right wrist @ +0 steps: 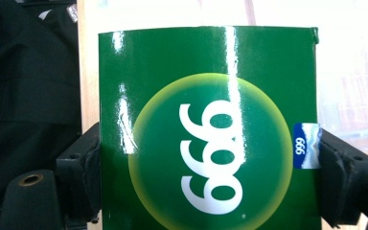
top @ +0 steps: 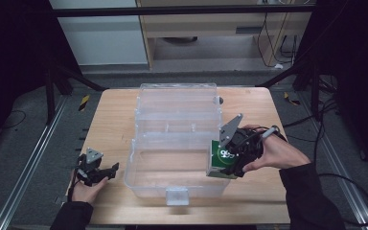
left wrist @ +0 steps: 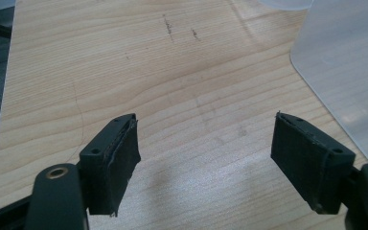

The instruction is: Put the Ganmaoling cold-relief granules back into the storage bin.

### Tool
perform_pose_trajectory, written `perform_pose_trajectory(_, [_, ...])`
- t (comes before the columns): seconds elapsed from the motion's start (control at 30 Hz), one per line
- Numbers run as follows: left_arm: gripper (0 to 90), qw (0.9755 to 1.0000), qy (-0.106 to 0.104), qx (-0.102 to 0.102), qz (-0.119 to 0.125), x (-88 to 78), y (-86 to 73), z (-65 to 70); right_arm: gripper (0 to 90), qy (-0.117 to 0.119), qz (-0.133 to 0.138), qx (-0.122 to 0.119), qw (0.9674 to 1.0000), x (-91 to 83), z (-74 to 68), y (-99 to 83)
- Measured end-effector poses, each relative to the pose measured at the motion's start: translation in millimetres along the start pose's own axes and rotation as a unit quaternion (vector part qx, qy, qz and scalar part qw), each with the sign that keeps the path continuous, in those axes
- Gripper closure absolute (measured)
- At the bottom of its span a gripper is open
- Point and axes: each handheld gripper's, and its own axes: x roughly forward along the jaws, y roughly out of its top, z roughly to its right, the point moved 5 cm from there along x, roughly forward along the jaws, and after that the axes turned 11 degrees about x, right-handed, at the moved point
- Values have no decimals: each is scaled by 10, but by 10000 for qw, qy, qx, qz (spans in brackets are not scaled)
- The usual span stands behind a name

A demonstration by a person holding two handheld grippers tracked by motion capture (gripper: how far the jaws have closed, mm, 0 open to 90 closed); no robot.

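Box (right wrist: 206, 129) clamped between right tool (right wrist: 206, 182) jaws.

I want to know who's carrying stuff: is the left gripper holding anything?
No, the left gripper stands open over the bare wooden table, with nothing between its pads.

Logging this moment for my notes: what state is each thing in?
Clear plastic box: lid open, inside bare.
Green carton: clamped by its sides, held at the box's right edge.
Right tool: shut on the carton.
Left tool: open, holding nothing, over the table.
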Motion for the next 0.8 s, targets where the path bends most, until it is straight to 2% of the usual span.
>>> perform_pose_trajectory(0.3, [238, 10000, -2, 15, -4, 2, -1, 4, 164, 47, 51, -41, 10000, 87, -7, 120])
perform_pose_trajectory(0.8, [241, 10000, 5, -13, -3, 2, -5, -5, 163, 34, 89, -128, 9999, 276, 5, 201])
